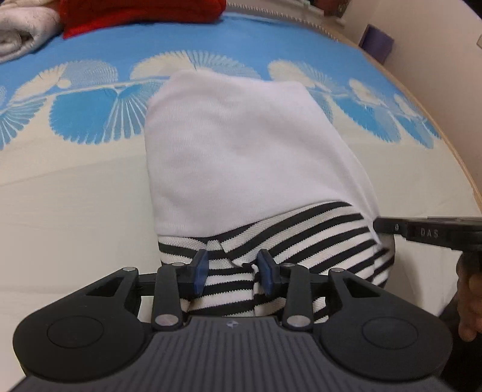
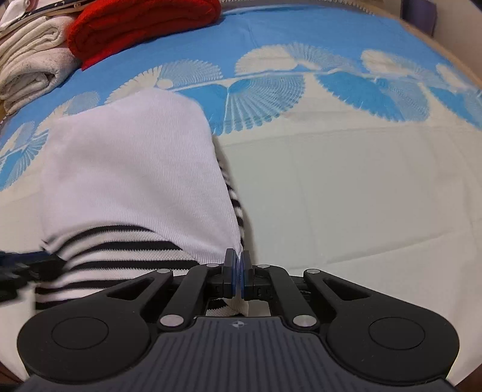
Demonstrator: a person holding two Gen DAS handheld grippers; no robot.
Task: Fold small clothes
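Garment [image 1: 241, 144] lay on the bed [image 1: 75, 196], near the middle; white panel on top, black-and-white striped part at the near edge, already folded in part; far edge reached the blue fan pattern of the bedspread.

Left hand-held gripper [image 1: 233, 271] released; jaws stood apart with bunched striped cloth between the pads, not pinched. Right hand-held gripper [image 2: 238, 276] clenched, grasping the near right corner of the garment, white edge caught between its pads; in the left view it entered from the right at the striped hem.

Judged step: taking hold of the near edge for the next fold. To do it well: close the left jaws on the hem itself, catching all layers, not the loose bunch alone; lift both corners level and together; carry them toward the far edge so the edges meet square; keep the cloth lightly taut to avoid creases.

No containers seen; far left on the bed lay a red folded cloth [image 2: 141, 27] and a cream folded cloth [image 2: 33, 69], touching, well apart from the garment.
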